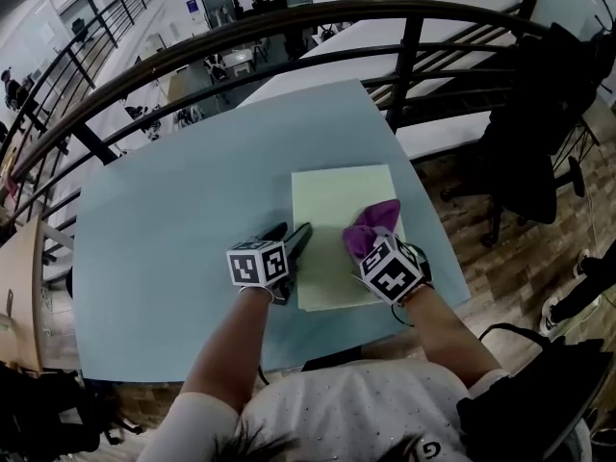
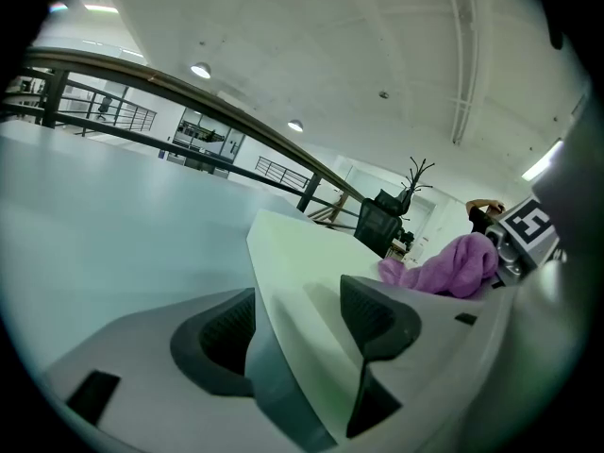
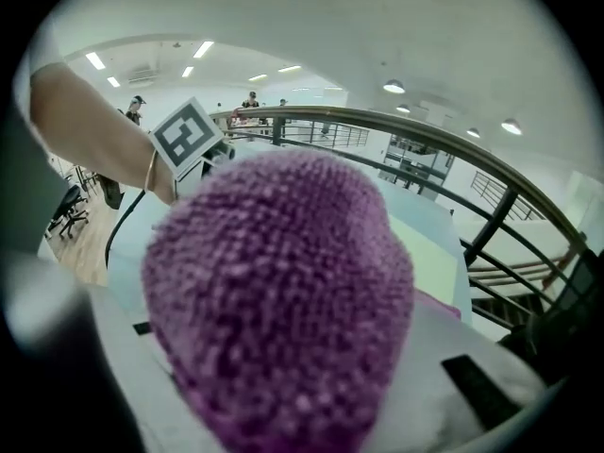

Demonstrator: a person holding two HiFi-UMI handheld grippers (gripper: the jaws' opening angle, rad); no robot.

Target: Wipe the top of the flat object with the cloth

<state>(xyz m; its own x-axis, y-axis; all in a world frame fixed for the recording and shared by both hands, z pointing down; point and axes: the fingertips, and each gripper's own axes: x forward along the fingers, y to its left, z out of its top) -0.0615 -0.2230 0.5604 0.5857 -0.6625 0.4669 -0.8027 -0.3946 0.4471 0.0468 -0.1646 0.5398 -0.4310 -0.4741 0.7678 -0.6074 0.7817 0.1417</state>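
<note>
Pinches the purple cloth (image 1: 373,221) in the right gripper (image 1: 373,246), jaws closed on the bunched pile that fills the right gripper view. Rests that bundle on the flat object (image 1: 332,200), a pale green board, towards its right edge and about halfway along. Straddles the board's left edge with the left gripper (image 2: 297,324): jaws spread, one pad over the table (image 1: 164,229), the other over the board's top, nothing pinched between them. Puts the two grippers near each other, the cloth off to the right of the left one's jaws, across the board's width.

Shows a light blue tabletop under the board, with bare blue on every side of it. Backs onto a dark curved railing (image 1: 241,27) beyond the far edge, with a lower office floor visible through the bars. Places a black chair (image 1: 539,114) on wood flooring (image 1: 500,258) to the right.

Carries black-and-white square markers on both gripper cubes. Bears lettering low on the person's white shirt (image 1: 356,402), too cut off to read.
</note>
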